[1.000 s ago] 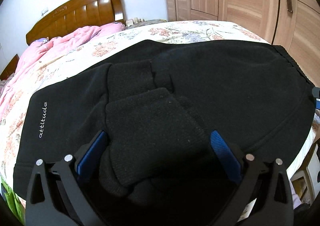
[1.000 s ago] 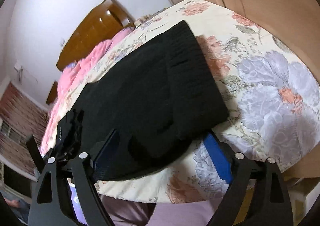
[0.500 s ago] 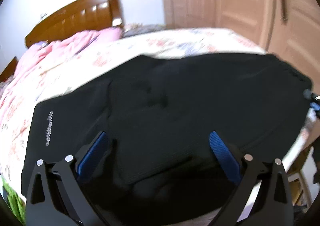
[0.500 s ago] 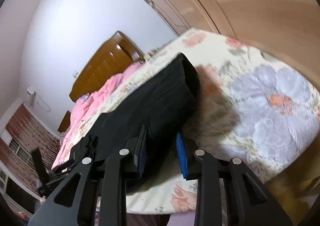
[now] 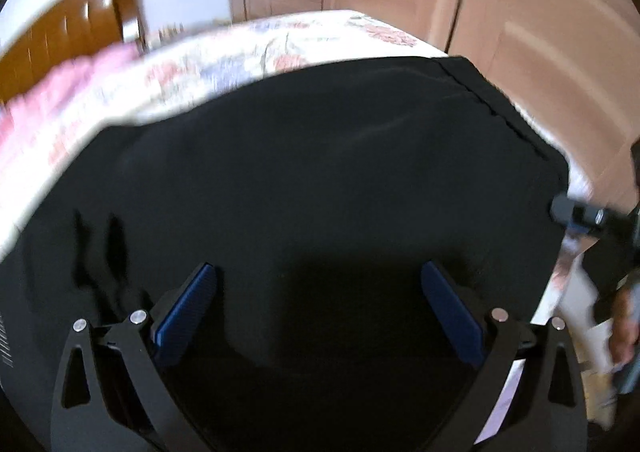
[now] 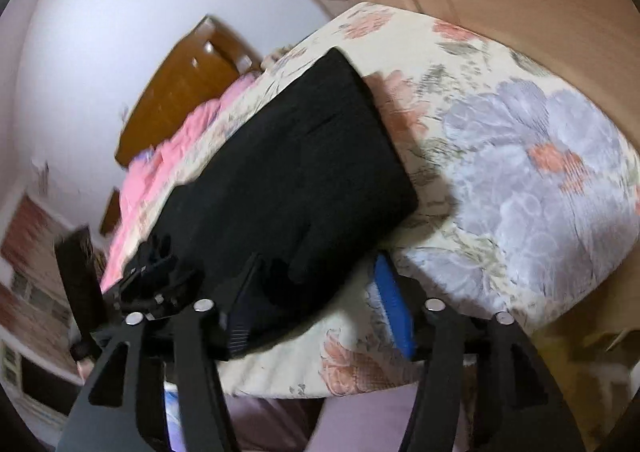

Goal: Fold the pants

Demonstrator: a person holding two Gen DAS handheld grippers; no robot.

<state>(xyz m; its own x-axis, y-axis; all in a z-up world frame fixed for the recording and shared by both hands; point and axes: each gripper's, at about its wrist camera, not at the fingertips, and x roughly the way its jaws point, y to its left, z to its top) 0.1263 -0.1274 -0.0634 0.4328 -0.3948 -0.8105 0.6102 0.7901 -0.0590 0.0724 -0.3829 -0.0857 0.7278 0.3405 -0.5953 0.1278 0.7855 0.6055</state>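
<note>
While the black pants lie folded flat on the floral bedspread, the left gripper hangs over them spread wide, gripping nothing, and the right gripper is opening, pants edge between its jaws.

Pants lie on bed, headboard behind them
</note>
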